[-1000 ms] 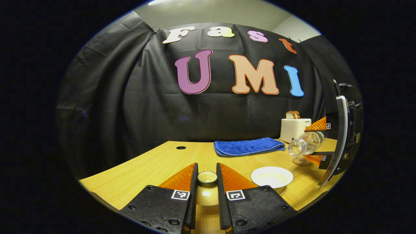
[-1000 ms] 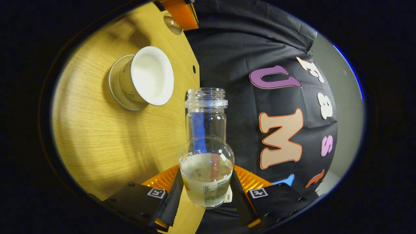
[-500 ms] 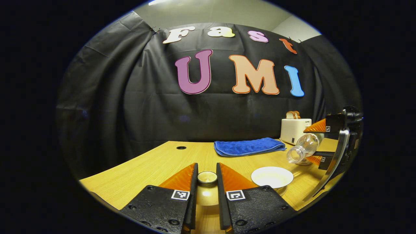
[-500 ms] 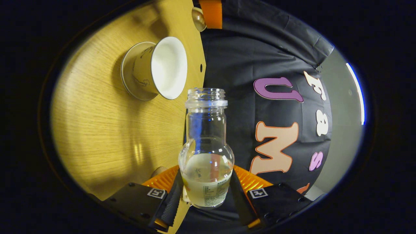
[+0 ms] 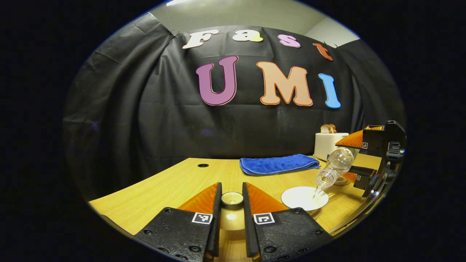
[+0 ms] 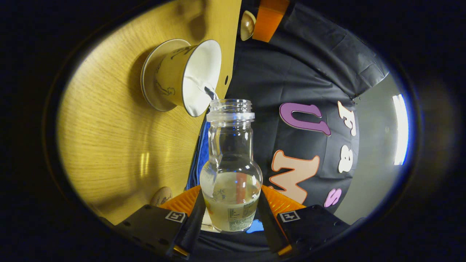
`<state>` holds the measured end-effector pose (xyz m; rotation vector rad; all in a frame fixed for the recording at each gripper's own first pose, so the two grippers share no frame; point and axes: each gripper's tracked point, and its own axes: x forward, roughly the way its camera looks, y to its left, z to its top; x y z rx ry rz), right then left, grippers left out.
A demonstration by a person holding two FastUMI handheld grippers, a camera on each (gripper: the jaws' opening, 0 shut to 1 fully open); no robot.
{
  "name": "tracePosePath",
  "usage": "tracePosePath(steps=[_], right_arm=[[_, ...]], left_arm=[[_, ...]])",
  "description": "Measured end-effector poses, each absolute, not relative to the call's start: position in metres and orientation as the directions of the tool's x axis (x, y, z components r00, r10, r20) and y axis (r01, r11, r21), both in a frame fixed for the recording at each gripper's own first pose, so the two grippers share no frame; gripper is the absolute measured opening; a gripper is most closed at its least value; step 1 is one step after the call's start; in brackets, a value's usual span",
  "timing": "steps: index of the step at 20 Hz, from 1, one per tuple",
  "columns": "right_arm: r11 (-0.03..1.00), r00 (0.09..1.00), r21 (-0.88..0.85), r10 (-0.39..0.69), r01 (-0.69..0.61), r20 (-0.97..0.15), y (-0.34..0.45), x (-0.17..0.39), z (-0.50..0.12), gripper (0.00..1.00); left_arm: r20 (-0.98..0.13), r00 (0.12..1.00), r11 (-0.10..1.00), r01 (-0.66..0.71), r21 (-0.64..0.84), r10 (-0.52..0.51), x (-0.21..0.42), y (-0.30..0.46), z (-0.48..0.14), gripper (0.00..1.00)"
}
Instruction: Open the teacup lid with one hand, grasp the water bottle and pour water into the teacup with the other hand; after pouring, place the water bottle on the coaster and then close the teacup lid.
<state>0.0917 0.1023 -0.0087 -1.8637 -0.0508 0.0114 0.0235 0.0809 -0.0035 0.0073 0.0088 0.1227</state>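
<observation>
My left gripper (image 5: pixel 232 188) is shut on the knob of the teacup lid (image 5: pixel 232 198), held low over the wooden table (image 5: pixel 164 189). To its right stands the white teacup (image 5: pixel 304 198) with no lid on it. My right gripper (image 6: pixel 231 196) is shut on a clear water bottle (image 6: pixel 231 171), tipped with its mouth over the teacup (image 6: pixel 182 76). A thin stream of water (image 6: pixel 209 91) runs from the mouth into the cup. In the left gripper view the tilted bottle (image 5: pixel 335 165) points down at the cup's right rim, with the right gripper (image 5: pixel 358 158) behind it.
A round coaster (image 5: pixel 341 181) lies just behind the bottle, also low in the right gripper view as the coaster (image 6: pixel 162 196). A folded blue towel (image 5: pixel 278 163) lies at the back of the table. A white toaster (image 5: pixel 327 143) with bread stands at the back right.
The right gripper has tipped the bottle further and lowered its mouth to the cup's rim; water now flows into the cup. The left gripper and lid have not moved.
</observation>
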Motion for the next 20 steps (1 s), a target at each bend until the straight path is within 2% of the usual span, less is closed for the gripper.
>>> tracePosePath(steps=[8, 16, 20], right_arm=[[-0.308, 0.992, -0.944, 0.073, 0.116, 0.099, 0.103, 0.093, 0.017, 0.76], [-0.413, 0.964, -0.873, 0.157, 0.261, 0.214, 0.117, 0.092, 0.059, 0.77], [-0.433, 0.954, -0.852, 0.186, 0.293, 0.234, 0.123, 0.094, 0.064, 0.76]], left_arm=[[-0.009, 0.992, 0.992, -0.124, 0.008, 0.124, 0.023, 0.081, -0.004, 0.26], [-0.01, 0.992, 0.992, -0.124, 0.008, 0.124, 0.024, 0.081, -0.003, 0.26], [-0.01, 0.992, 0.992, -0.124, 0.008, 0.124, 0.023, 0.081, -0.002, 0.26]])
